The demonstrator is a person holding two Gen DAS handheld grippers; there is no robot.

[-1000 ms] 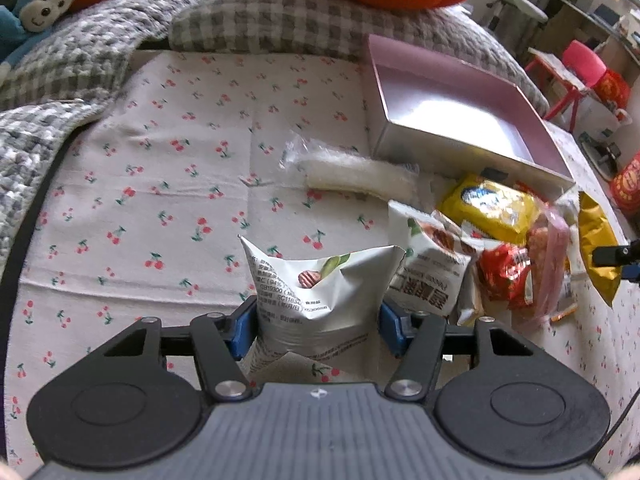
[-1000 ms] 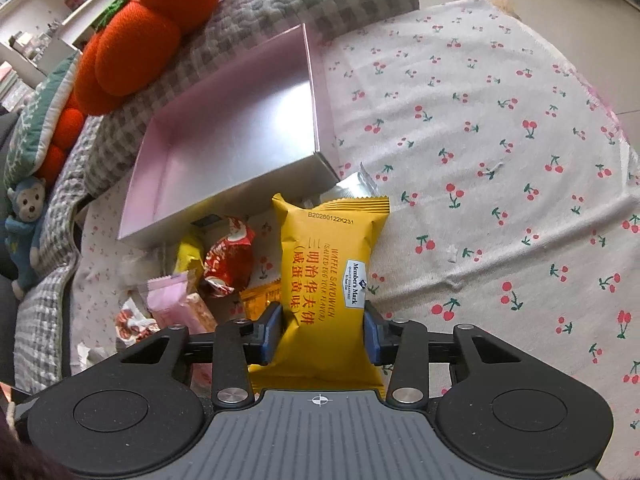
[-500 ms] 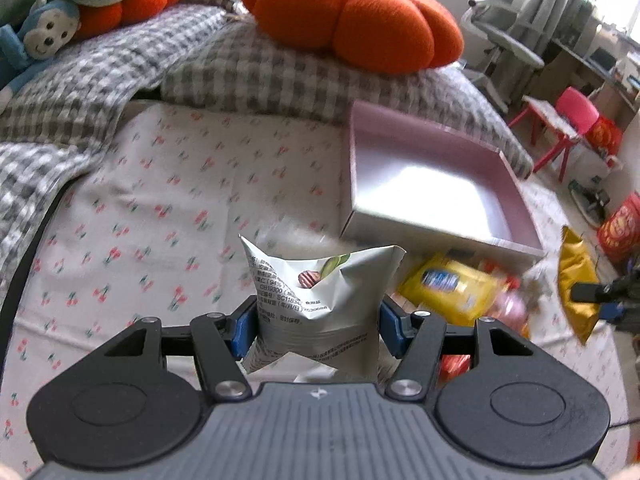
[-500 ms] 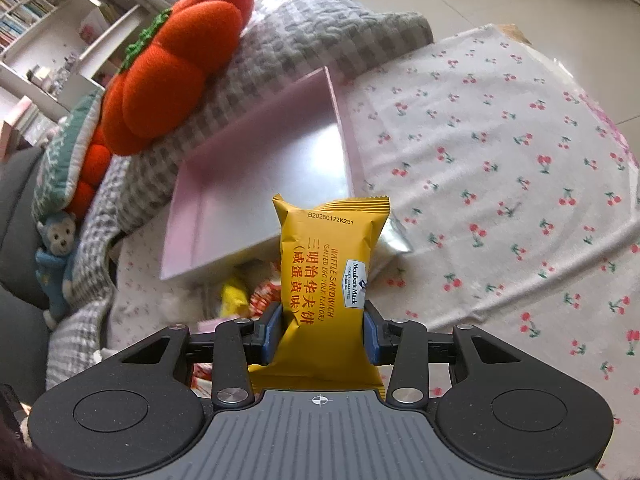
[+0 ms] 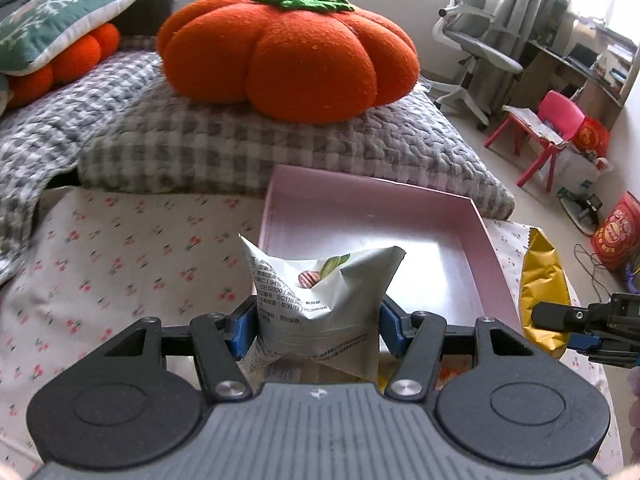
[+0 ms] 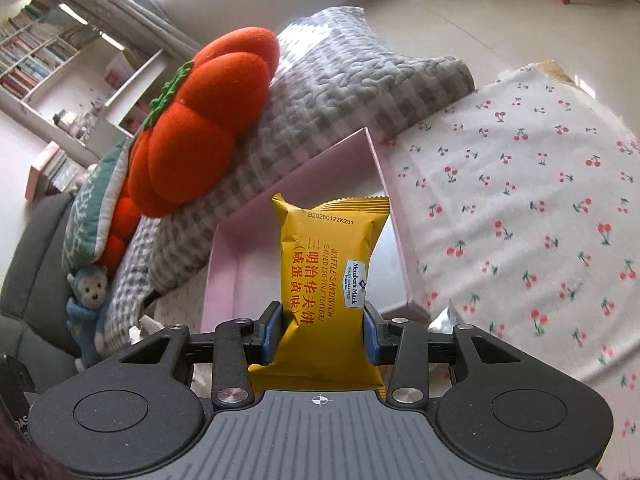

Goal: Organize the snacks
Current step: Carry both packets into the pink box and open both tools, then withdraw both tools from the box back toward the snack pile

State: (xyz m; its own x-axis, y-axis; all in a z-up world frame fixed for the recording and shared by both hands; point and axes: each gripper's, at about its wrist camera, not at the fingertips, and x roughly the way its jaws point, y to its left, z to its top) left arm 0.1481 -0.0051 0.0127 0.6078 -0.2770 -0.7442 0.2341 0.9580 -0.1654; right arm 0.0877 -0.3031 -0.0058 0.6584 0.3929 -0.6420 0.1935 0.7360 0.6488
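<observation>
My left gripper (image 5: 318,326) is shut on a white snack packet (image 5: 320,312) and holds it up in front of the near edge of the open pink box (image 5: 496,256). My right gripper (image 6: 320,328) is shut on a yellow waffle sandwich packet (image 6: 328,276), held upright before the same pink box (image 6: 224,264). The right gripper (image 5: 588,318) with its yellow packet (image 5: 542,280) also shows in the left wrist view, just right of the box. The box's floor looks bare where it shows.
The box lies on a cherry-print cloth (image 5: 100,276) (image 6: 540,208). Behind it lie a grey checked quilt (image 5: 240,144) and an orange pumpkin cushion (image 5: 288,52). A monkey plush (image 6: 90,300) sits at left. An office chair (image 5: 476,36) and a red stool (image 5: 548,128) stand beyond.
Both grippers have lifted with their packets and moved toward the pink box. The snack pile on the cloth has dropped out of view below them.
</observation>
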